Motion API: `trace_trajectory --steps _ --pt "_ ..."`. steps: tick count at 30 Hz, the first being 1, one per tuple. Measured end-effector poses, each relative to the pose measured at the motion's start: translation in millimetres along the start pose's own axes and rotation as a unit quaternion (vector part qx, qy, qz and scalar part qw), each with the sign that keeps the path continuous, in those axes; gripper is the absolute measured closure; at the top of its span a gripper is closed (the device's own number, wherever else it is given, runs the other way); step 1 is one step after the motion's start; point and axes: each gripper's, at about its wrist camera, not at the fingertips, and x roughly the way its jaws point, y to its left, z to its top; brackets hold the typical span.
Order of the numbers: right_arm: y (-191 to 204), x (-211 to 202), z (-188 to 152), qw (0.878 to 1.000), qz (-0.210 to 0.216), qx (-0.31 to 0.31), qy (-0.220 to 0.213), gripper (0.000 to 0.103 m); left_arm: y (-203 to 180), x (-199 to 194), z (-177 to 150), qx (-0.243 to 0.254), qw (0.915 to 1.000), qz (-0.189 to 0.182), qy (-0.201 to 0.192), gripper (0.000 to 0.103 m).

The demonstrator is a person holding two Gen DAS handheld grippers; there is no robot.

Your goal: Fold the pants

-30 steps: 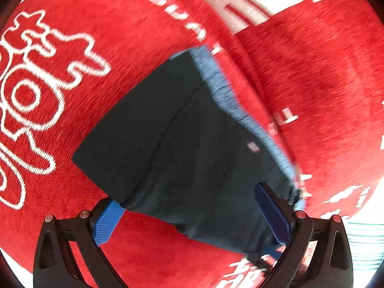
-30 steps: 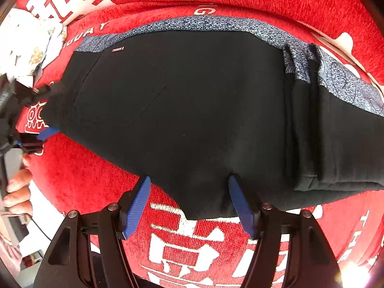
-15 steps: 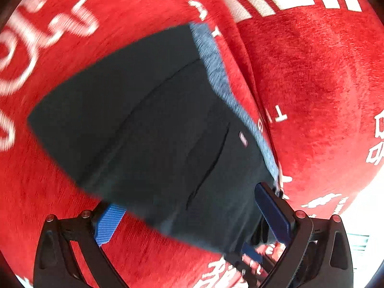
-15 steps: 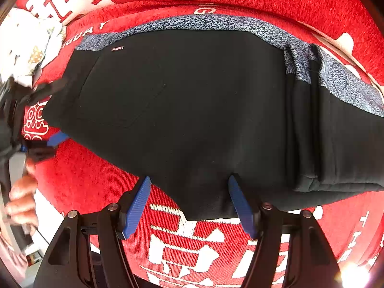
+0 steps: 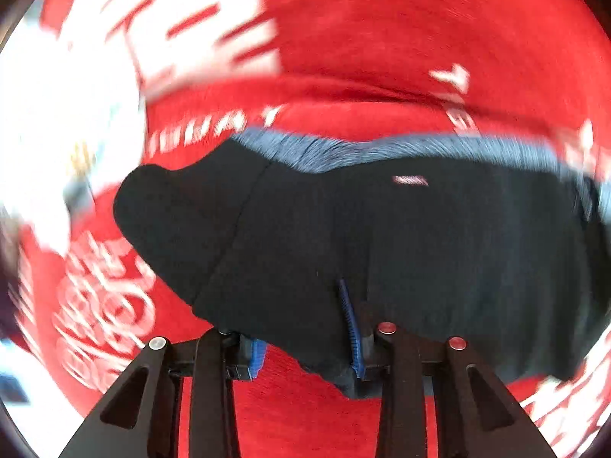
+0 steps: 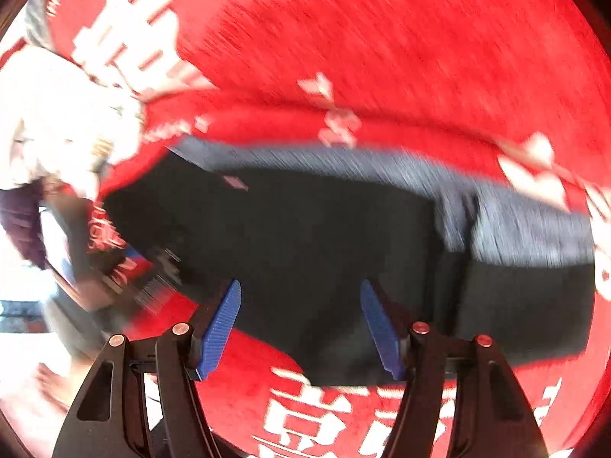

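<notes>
Black pants with a blue-grey waistband lie flat on a red cloth. My left gripper is shut on the pants' near edge, close to their left end, with dark fabric bunched between the blue pads. In the right wrist view the same pants stretch across the frame, waistband on the far side. My right gripper hangs open above their near edge, its pads clear of the fabric. The left gripper shows there as a dark blur at the pants' left end.
The red cloth carries large white lettering and covers the whole surface. A white patterned fabric lies at the far left, also in the left wrist view. A person's hand and dark sleeve are at the left edge.
The left gripper swung round the pants' end, rolled, and its wide-open jaws closed on the near edge. The right gripper rose away from the pants, its jaws at the same width.
</notes>
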Motion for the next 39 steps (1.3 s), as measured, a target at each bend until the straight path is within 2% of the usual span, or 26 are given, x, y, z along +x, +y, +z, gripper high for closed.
trace_trajectory --steps 1,3,5,8,10,14,16,17,18,20,21,26,28,31,35,39 --pt "5.1 -2.0 7.7 1.0 0.012 -0.005 0.001 0.034 -9.5 -2.5 -4.0 0.03 0.9993 0.019 -0.012 0.068" --pt "20.6 -3.7 38.5 0.998 0.056 -0.023 0.005 0.033 -9.4 -5.9 -12.6 0.05 0.998 0.031 -0.022 0.068" --pt "44.5 14.0 71.8 0.991 0.115 -0.04 0.053 0.033 -12.6 -5.2 -15.2 0.06 0.9973 0.035 -0.026 0.068" --pt "82.5 46.2 95.1 0.978 0.162 -0.054 0.117 0.033 -10.4 -7.7 -22.3 0.073 0.9958 0.043 -0.033 0.068" --pt "111.3 72.1 103.7 0.97 0.17 -0.078 0.156 0.033 -10.8 -7.6 -26.1 0.081 0.9947 0.05 -0.037 0.068" --pt "156.8 127.0 103.5 0.948 0.153 -0.114 0.256 0.033 -15.5 -15.0 -25.9 0.092 0.9929 0.061 -0.045 0.067" --pt "163.4 139.3 98.4 0.943 0.134 -0.121 0.278 0.033 -18.1 -15.5 -26.7 0.098 0.9917 0.068 -0.048 0.067" --pt "165.3 145.9 96.8 0.941 0.123 -0.127 0.29 0.04 -19.0 -16.6 -26.8 0.1 0.9913 0.071 -0.049 0.067" --pt "165.8 148.4 96.5 0.94 0.115 -0.132 0.292 0.072 -19.1 -17.1 -26.2 0.099 0.9913 0.072 -0.048 0.068" --pt "155.9 137.8 98.1 0.949 0.095 -0.135 0.269 0.083 -19.9 -23.4 -25.4 0.1 0.9912 0.069 -0.051 0.068" --pt "150.8 132.0 103.3 0.953 0.101 -0.133 0.254 0.083 -23.2 -31.8 -24.5 0.108 0.9894 0.073 -0.063 0.068" --pt "94.8 50.3 95.7 0.965 0.186 -0.09 0.16 0.084 -44.2 -90.5 -8.7 0.128 0.9829 0.059 -0.119 0.068" --pt "74.6 23.9 96.0 0.965 0.215 -0.07 0.13 0.083 -55.1 -113.1 -2.8 0.135 0.9795 0.054 -0.139 0.068" --pt "28.3 -36.0 79.9 0.964 0.257 -0.037 0.059 0.083 -79.4 -150.3 8.1 0.142 0.975 0.029 -0.168 0.067" --pt "-29.8 -91.9 56.0 0.963 0.269 -0.005 -0.003 0.083 -133.0 -189.2 21.9 0.163 0.9667 -0.011 -0.197 0.067" --pt "-100.7 -128.5 24.7 0.963 0.264 0.038 -0.048 0.083 -194.5 -204.6 26.8 0.198 0.9569 -0.036 -0.209 0.067"
